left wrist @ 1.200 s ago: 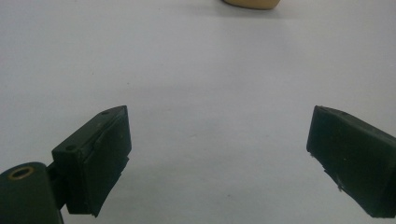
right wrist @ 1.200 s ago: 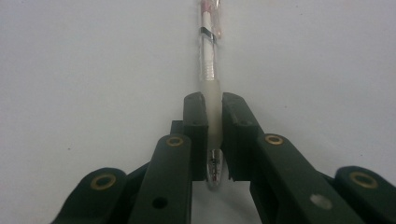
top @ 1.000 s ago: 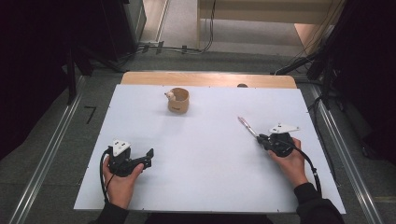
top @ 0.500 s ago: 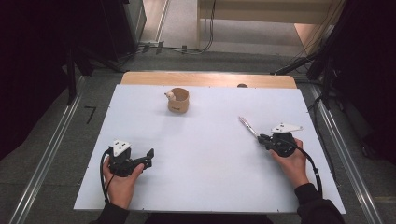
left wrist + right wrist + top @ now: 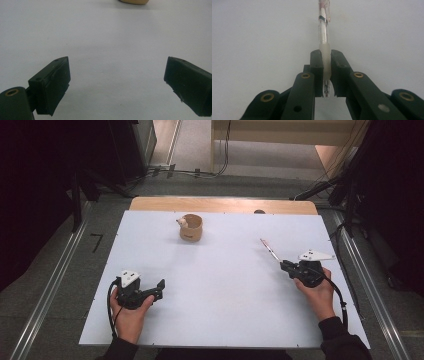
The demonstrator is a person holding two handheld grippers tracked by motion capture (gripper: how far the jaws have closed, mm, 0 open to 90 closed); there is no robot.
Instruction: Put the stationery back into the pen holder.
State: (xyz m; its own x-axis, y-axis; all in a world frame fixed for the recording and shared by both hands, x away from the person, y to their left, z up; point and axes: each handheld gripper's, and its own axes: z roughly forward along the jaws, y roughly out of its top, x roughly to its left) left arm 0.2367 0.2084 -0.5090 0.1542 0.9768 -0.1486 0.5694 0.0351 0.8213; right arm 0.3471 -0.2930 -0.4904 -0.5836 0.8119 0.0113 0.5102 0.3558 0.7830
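Light: even and soft from overhead on the white rectangular table [image 5: 220, 285].
Surroundings: dim, nearly black at both sides.
Shadows: faint, short.
Focus: gripper views soft, slightly grainy.
Glare: mild on the clear plastic pen [image 5: 323, 30].

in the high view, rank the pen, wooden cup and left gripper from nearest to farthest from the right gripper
1. pen: clamped in the right gripper, pointing up and left from it.
2. wooden cup: far side of the table, left of centre.
3. left gripper: near left part of the table, a little farther than the cup.

Black grippers, brass-coloured rivets, grey three-cornered top plates, black trailing cables; dark sleeves.
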